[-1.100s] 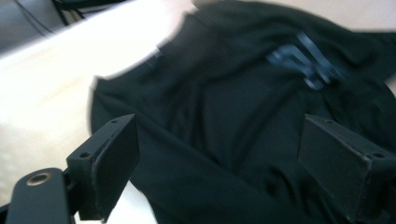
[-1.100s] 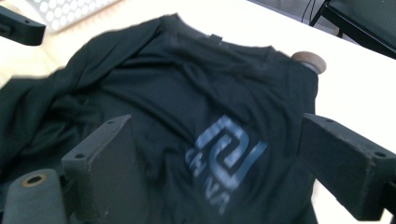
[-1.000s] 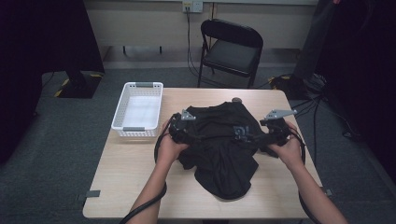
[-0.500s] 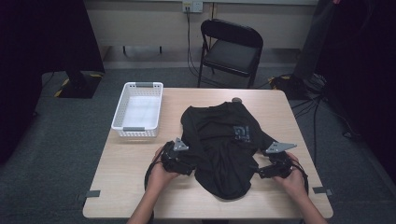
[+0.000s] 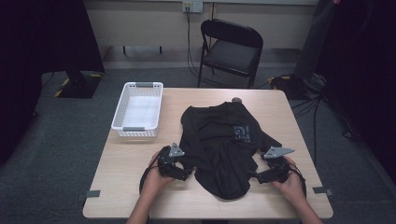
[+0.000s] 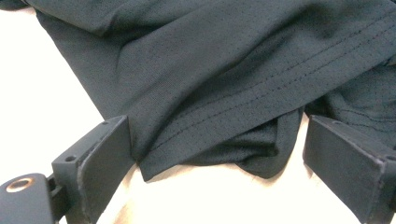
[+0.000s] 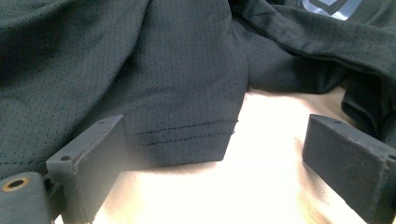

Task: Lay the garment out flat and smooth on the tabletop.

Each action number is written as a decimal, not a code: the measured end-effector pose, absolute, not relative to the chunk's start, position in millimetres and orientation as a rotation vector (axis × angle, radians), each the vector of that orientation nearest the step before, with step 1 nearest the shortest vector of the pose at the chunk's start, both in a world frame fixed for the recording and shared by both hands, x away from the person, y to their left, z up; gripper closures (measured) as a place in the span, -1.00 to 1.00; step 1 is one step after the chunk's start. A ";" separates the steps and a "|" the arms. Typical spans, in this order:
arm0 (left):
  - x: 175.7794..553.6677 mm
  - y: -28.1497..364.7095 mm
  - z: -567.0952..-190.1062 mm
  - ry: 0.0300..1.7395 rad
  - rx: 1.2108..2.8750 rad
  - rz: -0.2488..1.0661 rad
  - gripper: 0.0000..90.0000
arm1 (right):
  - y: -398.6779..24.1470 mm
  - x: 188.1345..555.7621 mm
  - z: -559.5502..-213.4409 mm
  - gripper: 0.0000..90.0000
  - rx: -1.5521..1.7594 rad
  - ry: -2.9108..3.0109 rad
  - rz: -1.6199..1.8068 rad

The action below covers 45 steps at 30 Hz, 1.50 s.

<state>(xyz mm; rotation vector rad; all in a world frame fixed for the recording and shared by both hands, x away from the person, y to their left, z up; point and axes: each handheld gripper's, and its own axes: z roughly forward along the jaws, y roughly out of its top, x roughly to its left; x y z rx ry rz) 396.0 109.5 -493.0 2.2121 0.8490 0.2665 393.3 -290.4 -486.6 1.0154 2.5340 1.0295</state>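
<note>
A black T-shirt [image 5: 222, 140] with a pale chest print lies rumpled on the wooden table [image 5: 140, 186], collar toward the far side. My left gripper [image 5: 184, 175] rests on the table at the shirt's near left edge, open, its jaws spread either side of a stitched hem fold [image 6: 219, 140]. My right gripper [image 5: 254, 177] sits at the shirt's near right edge, also open, with a stitched hem corner [image 7: 187, 140] lying between its jaws. Nothing is clamped in either one. The person's hands hold both grippers low over the table.
A white plastic basket [image 5: 137, 109] stands on the table's left far side. A small round dark object [image 5: 236, 100] lies by the shirt's collar. Beyond the table's far edge stands a black folding chair [image 5: 231, 46]. Cables run across the floor at right.
Both grippers have drawn back from the shirt's middle to its near corners, toward the person. The shirt now lies flatter and more spread out.
</note>
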 end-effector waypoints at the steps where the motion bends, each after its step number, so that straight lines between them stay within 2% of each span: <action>1: 396.0 109.5 -493.0 0.849 2.212 0.266 -0.83 | -290.4 393.3 -486.6 -0.88 1.015 2.534 1.029; 4: 395.9 109.5 -493.0 0.850 2.212 0.266 -0.83 | -290.1 393.6 -483.1 -0.78 1.038 2.545 1.013; 7: 396.0 109.6 -492.9 0.849 2.213 0.266 -0.83 | -291.7 395.8 -478.0 -0.77 1.064 2.542 1.033; 10: 396.0 109.6 -493.0 0.849 2.213 0.267 -0.83 | -302.5 403.6 -461.9 -0.68 1.081 2.479 1.052; 13: 395.9 109.6 -493.0 0.849 2.212 0.267 -0.83 | -328.8 421.0 -442.3 -0.40 1.169 2.352 1.075; 15: 395.9 109.6 -493.0 0.849 2.212 0.266 -0.83 | -338.9 428.9 -438.9 -0.14 1.198 2.318 1.077; 18: 395.9 109.6 -493.0 0.849 2.212 0.267 -0.83 | -347.5 440.6 -442.1 -0.12 1.245 2.295 1.037; 22: 395.9 109.6 -493.0 0.849 2.212 0.267 -0.83 | -355.9 452.9 -448.2 0.03 1.280 2.283 0.978; 23: 395.9 109.6 -493.0 0.849 2.212 0.267 -0.83 | -361.5 459.4 -453.8 0.12 1.330 2.283 0.996; 26: 395.9 109.5 -493.0 0.849 2.212 0.266 -0.83 | -366.4 465.2 -462.8 0.25 1.379 2.267 0.968; 31: 395.9 109.5 -493.0 0.849 2.212 0.267 -0.83 | -372.3 468.6 -473.8 0.29 1.443 2.217 0.856; 33: 395.7 109.4 -493.0 0.849 2.213 0.267 -0.83 | -374.7 469.4 -476.7 0.38 1.468 2.233 0.872; 35: 395.7 109.4 -492.9 0.849 2.213 0.267 -0.83 | -375.6 469.4 -476.8 0.41 1.472 2.230 0.880; 36: 395.7 109.4 -493.0 0.849 2.212 0.267 -0.83 | -376.1 469.6 -476.6 0.57 1.476 2.236 0.882; 41: 395.7 109.4 -492.9 0.848 2.213 0.268 -0.83 | -375.5 471.0 -470.8 0.88 1.486 2.269 0.896; 45: 395.6 109.4 -493.0 0.849 2.213 0.268 -0.83 | -376.8 470.8 -455.4 0.90 1.498 2.241 0.966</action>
